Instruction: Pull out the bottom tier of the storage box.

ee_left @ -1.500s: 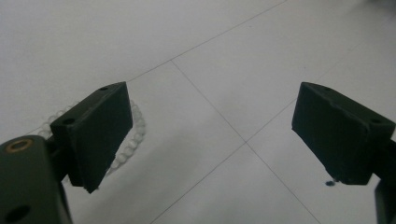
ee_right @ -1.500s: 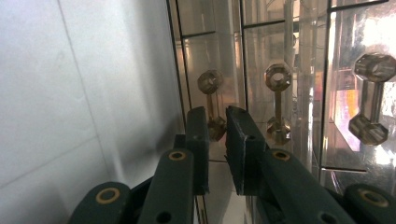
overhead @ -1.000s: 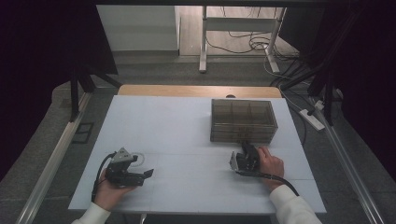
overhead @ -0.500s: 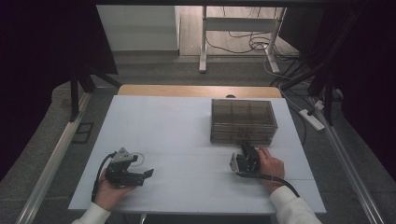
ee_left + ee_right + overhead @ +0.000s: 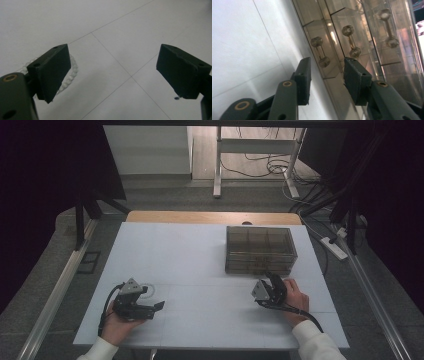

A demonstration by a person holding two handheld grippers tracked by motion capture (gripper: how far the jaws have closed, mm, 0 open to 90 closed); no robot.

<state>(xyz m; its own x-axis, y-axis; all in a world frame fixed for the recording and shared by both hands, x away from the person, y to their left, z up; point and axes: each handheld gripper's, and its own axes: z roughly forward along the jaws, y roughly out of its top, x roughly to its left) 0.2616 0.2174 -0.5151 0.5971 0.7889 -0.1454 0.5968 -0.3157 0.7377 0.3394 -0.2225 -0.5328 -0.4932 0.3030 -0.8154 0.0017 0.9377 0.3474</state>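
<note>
Landmark = the clear drawer box [image 5: 260, 251], which sat on the right half of the desk [image 5: 190, 250], toward its far edge.

Left tongs [image 5: 159, 306]: well left of the box and nearer the person, parked low on the desk in the left hand [image 5: 120, 325]. Jaws stood wide apart with nothing between them; in the left gripper view the tongs [image 5: 112, 72] showed only bare desk in the gap. A white bead bracelet [image 5: 67, 76] lay flat on the desk just beside the left jaw and partly behind it, far left of the box. My read: bracelet staged within reach, left hand idling until a drawer is open to take it.

Right tongs [image 5: 274, 281]: just in front of the box's near face, held by the right hand [image 5: 295, 297], pointed at the drawer fronts. Jaws had just been opening, now part open, nothing between them. In the right gripper view the tongs [image 5: 327, 80] lined up with the nearest of the three drawer handles [image 5: 320, 51], the bar just beyond the jaw tips, not touched. Likely reason for that gap width: enough to straddle the handle bar, then close and pull.

Drawers looked shut. Can't tell what's inside through the tinted walls.
</note>
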